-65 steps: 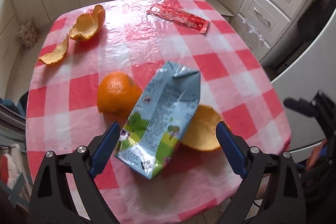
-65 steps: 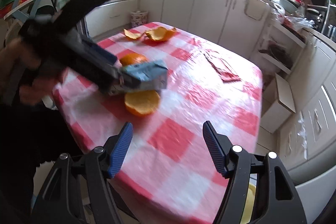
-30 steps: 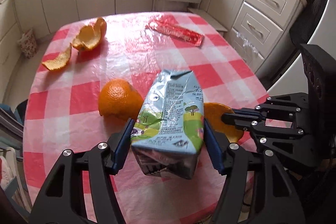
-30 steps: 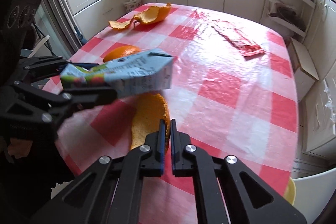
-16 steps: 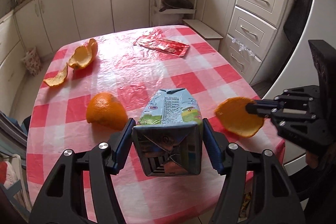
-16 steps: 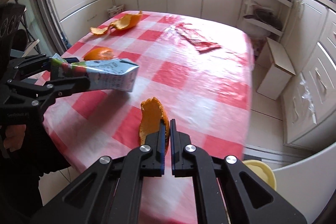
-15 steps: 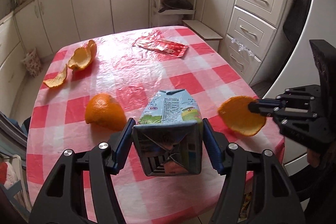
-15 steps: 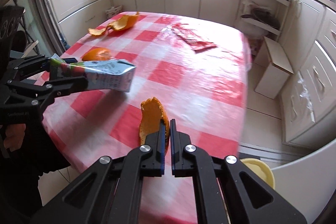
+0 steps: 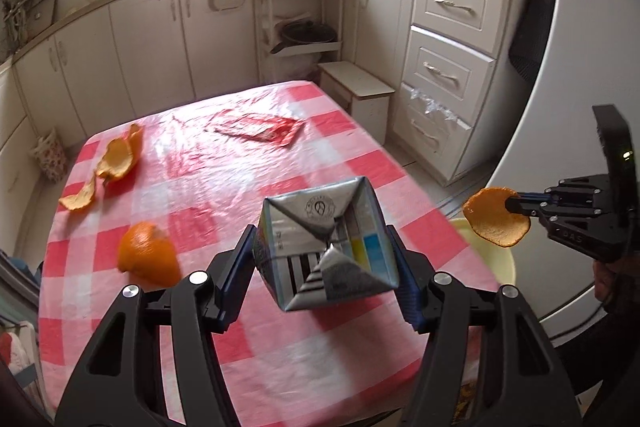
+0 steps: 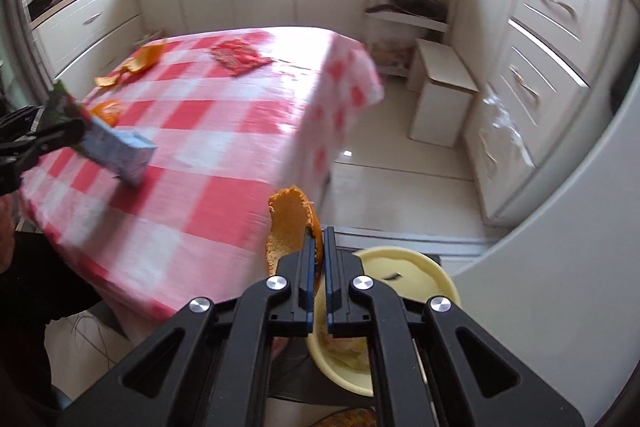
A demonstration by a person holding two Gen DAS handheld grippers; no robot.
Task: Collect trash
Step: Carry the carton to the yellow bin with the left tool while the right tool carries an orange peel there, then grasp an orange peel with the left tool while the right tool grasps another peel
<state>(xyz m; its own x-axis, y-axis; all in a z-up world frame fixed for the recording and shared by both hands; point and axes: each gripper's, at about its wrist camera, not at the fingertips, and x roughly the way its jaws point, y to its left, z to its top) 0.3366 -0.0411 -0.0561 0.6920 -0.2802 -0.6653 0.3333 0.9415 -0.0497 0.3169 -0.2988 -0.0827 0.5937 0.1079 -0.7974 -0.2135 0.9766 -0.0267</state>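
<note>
Covering the table, red-checked cloth [image 9: 248, 187], cream cabinets [image 9: 452, 39] behind, tiled floor [image 10: 400, 187]

Honestly not much you can actually read here. The carton [image 9: 328, 247] has a round stamped emblem on its bottom flap plus some black bars and colour blocks, but none of it resolves into letters. The right hand-held gripper [image 9: 510, 205] has small raised lettering on its black body, something like "DAS", can't say for sure. The red wrapper [image 9: 260, 129] on the worktop [image 9: 200, 179] is printed but too blurry.
</note>
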